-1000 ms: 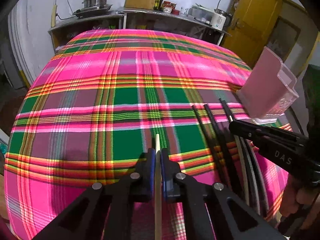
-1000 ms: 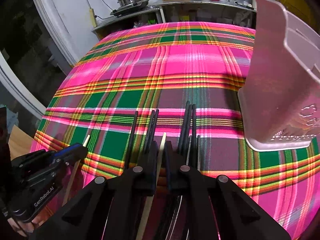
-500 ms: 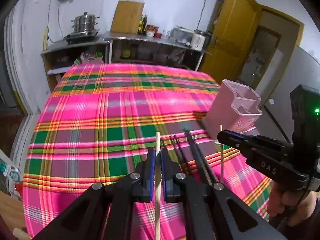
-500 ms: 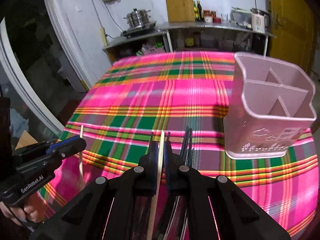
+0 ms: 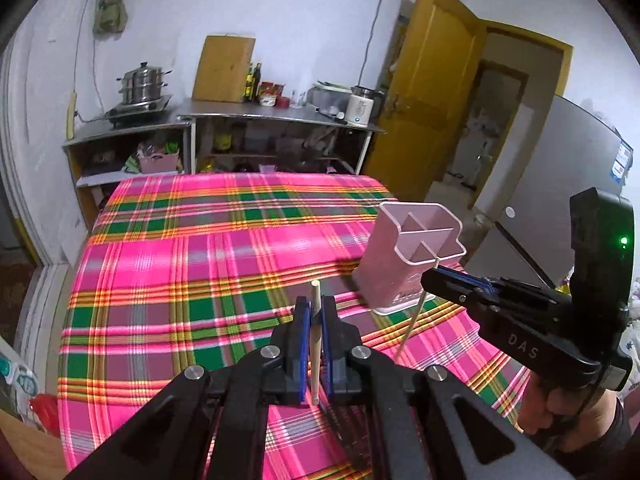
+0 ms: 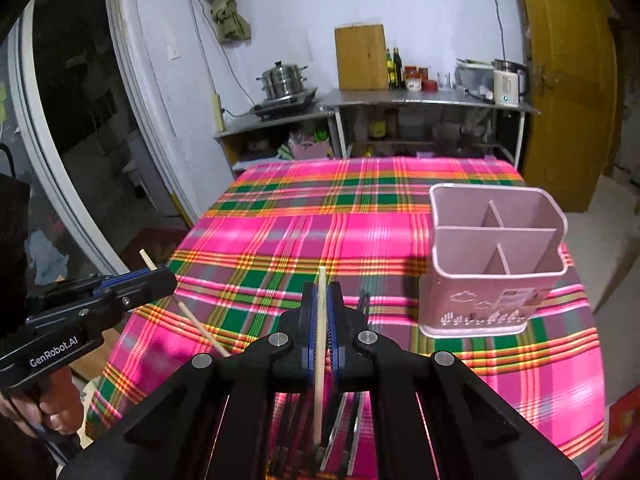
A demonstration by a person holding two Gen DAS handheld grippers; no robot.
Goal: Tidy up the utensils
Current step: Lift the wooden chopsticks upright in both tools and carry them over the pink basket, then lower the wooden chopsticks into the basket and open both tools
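Chopsticks in both hands right now — the left gripper has its jaws pinched tight on one pale wooden chopstick, and the right gripper is clamped the same way on a second wooden chopstick. Both sticks are up off the plaid worktop, held around mid-length with the tips poking out past the jaws.

The pink utensil holder stands upright at the right of the right wrist frame, and all its compartments look empty to me. Next bit, I'd guess, is dropping each stick into one compartment. To do it well: tip the stick closer to vertical, get the lower end over the opening and clear of the dividers, and only let go once it's inside the rim — releasing early would probably bounce it off the edge.

View differences: the right wrist view looks down into the holder, so the dividers are plain, and dark chopsticks lying on the cloth show just past the jaws. The left wrist view catches the right gripper at the right of frame, close in front of the holder, plus the hand on its grip.
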